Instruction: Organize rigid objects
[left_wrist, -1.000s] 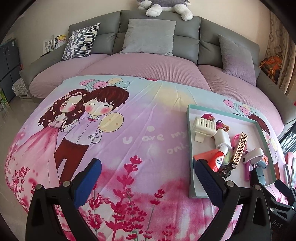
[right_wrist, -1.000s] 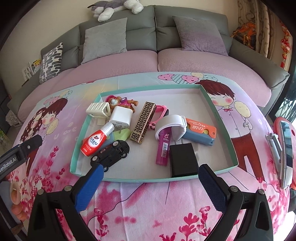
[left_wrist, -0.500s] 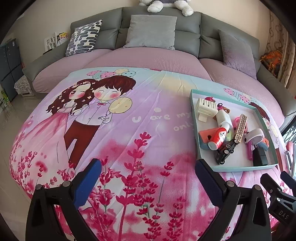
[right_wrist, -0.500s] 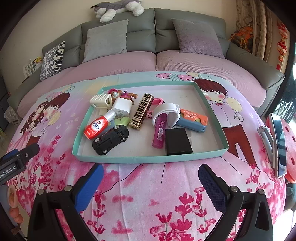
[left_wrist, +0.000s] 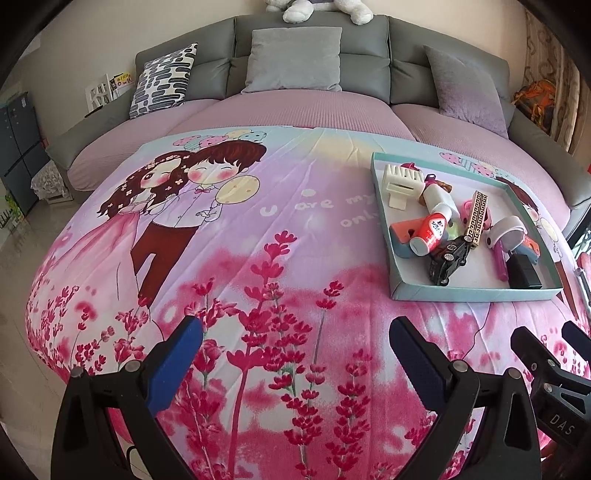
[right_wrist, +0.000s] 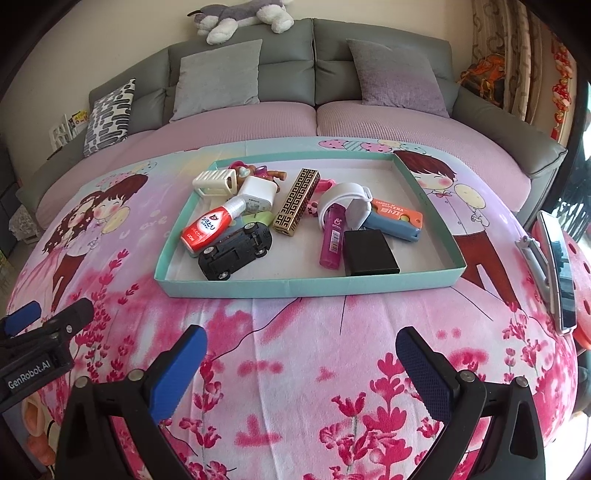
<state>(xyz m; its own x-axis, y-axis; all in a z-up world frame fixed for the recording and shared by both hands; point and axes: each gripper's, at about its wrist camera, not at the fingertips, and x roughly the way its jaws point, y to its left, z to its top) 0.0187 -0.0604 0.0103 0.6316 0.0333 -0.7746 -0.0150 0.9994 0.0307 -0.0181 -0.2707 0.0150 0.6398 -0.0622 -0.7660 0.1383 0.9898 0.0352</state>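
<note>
The tray (right_wrist: 306, 286), a shallow rectangular teal box with a pale floor, sat on the printed fleece blanket (right_wrist: 295, 350) over the table, its long axis running left to right in the right wrist view. It held a jumble of hard plastic pieces. One glossy black toy car (right_wrist: 234, 253) lay at the front left, its length slanting from front left to back right. One red-and-white bottle (right_wrist: 212, 227) lay behind it, cap toward the back right. One gold fretwork-patterned bar (right_wrist: 296, 201) ran front to back near the middle. One pink translucent tube (right_wrist: 332, 240) lay beside one matte black block (right_wrist: 370, 253). One white ring (right_wrist: 345, 205) rested against one blue-and-orange cutter (right_wrist: 395, 219). One ribbed cream clip (right_wrist: 215, 181) and one white charger (right_wrist: 258, 192) sat toward the back left.

The left gripper (left_wrist: 295, 354) hung over bare blanket, its blue-padded jaws wide apart and holding nothing. The right gripper (right_wrist: 301, 354) hung just in front of the tray, jaws likewise spread and empty. One grey sofa (right_wrist: 288, 62) with three cushions stood behind.
</note>
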